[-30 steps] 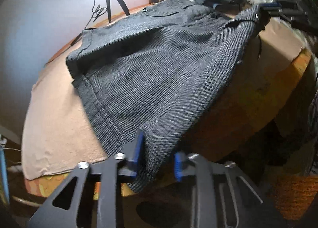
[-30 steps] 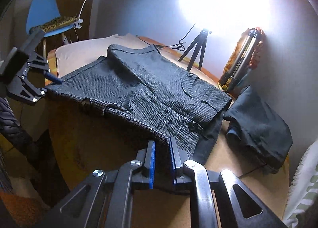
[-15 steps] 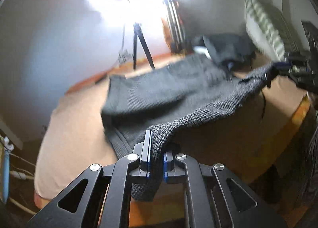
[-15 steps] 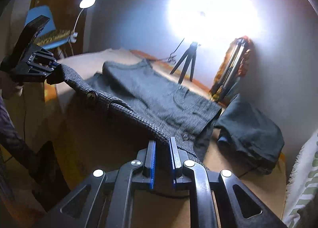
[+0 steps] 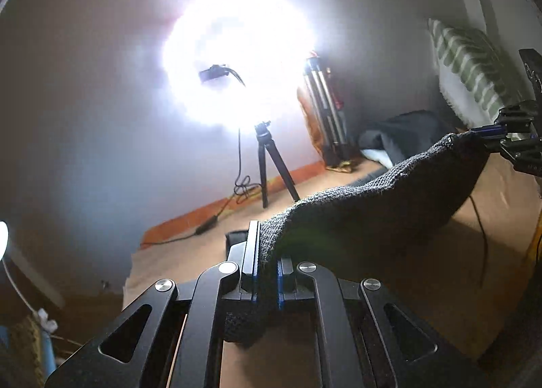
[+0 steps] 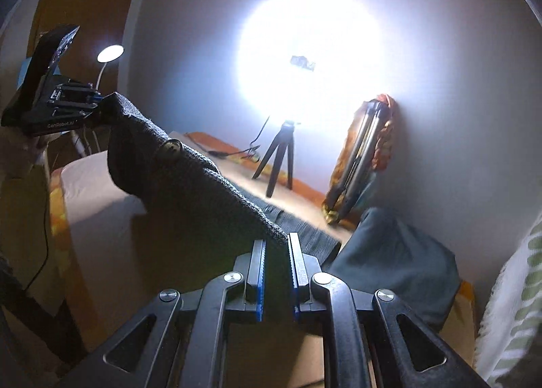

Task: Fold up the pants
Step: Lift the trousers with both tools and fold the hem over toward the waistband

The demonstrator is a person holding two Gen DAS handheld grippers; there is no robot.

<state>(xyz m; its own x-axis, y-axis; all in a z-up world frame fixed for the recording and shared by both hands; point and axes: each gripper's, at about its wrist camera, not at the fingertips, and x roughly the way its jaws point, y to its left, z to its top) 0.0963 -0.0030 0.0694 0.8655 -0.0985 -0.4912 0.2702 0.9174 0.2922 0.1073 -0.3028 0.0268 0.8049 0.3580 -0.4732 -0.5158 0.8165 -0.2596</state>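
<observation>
Grey woven pants (image 5: 372,205) held up in air above table (image 5: 423,273), stretched between two tongs. Left gripper (image 5: 266,273) pinching one end of waistband. Right gripper (image 6: 276,273) pinching other end. Bright ring light (image 6: 305,59) on tripod (image 5: 267,164) behind. Dark folded cloth (image 6: 393,256) near wall.

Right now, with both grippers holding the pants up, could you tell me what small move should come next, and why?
Probably carry both ends forward together: the left gripper and right gripper each clamp the pants, whose held edge sags between them above the table, while the far part lies flat.
</observation>
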